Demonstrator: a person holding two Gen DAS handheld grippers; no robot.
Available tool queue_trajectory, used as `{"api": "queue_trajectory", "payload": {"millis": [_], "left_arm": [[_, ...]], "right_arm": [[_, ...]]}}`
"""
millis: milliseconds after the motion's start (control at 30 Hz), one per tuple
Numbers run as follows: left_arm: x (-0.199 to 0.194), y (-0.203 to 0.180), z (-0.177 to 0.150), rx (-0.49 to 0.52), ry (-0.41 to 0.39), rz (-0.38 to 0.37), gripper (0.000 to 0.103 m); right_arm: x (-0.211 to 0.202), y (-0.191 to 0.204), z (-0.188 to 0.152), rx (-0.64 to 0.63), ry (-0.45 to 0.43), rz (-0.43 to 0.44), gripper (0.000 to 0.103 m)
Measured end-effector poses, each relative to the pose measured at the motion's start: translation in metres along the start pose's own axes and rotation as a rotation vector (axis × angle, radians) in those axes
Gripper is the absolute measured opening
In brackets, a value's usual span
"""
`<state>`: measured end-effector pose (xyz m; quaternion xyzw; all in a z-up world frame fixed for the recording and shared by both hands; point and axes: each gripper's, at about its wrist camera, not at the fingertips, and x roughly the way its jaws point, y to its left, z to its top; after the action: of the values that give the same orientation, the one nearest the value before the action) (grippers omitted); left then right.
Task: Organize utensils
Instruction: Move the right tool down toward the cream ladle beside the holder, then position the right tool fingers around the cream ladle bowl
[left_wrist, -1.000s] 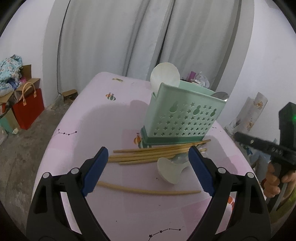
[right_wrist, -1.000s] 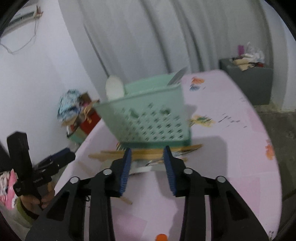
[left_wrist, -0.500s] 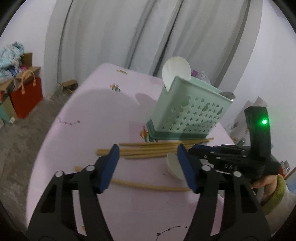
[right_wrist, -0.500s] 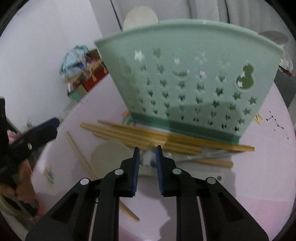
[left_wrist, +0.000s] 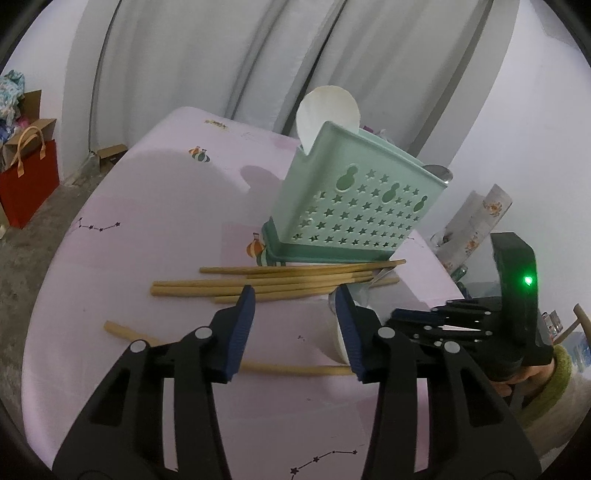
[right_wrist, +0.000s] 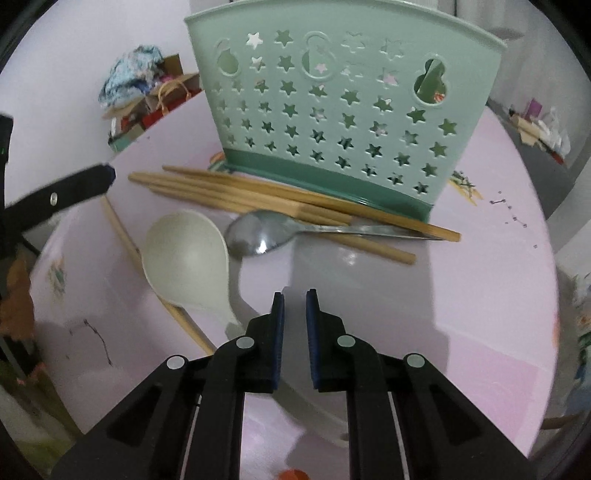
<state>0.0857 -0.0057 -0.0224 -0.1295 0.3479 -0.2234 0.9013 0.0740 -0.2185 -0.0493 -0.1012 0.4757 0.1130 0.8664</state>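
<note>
Left gripper jaws closing, half-wide, empty, just short of chopsticks lying by green holder. Right gripper jaws closing, narrow gap, nothing between; metal spoon ahead, white spoon to its left.

1. Utensil holder stands upright on the table
2. Chopsticks lie along its front base
3. Metal spoon rests just before them
4. Rice paddle lies left of the spoon, over one stray chopstick
</note>
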Motion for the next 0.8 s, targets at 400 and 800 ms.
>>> {"api": "queue_trajectory", "payload": {"millis": [400, 800], "left_arm": [[-0.001, 0.006, 0.003, -0.009, -0.005, 0.015, 0.042], [0.003, 0.016, 0.004, -0.025, 0.0, 0.022, 0.042]], "right_arm": [[-0.014, 0.033, 0.002, -0.542, -0.125, -0.268, 0.022], [-0.008, 0.072, -0.016, -0.991, -0.13, -0.323, 0.028]]}}
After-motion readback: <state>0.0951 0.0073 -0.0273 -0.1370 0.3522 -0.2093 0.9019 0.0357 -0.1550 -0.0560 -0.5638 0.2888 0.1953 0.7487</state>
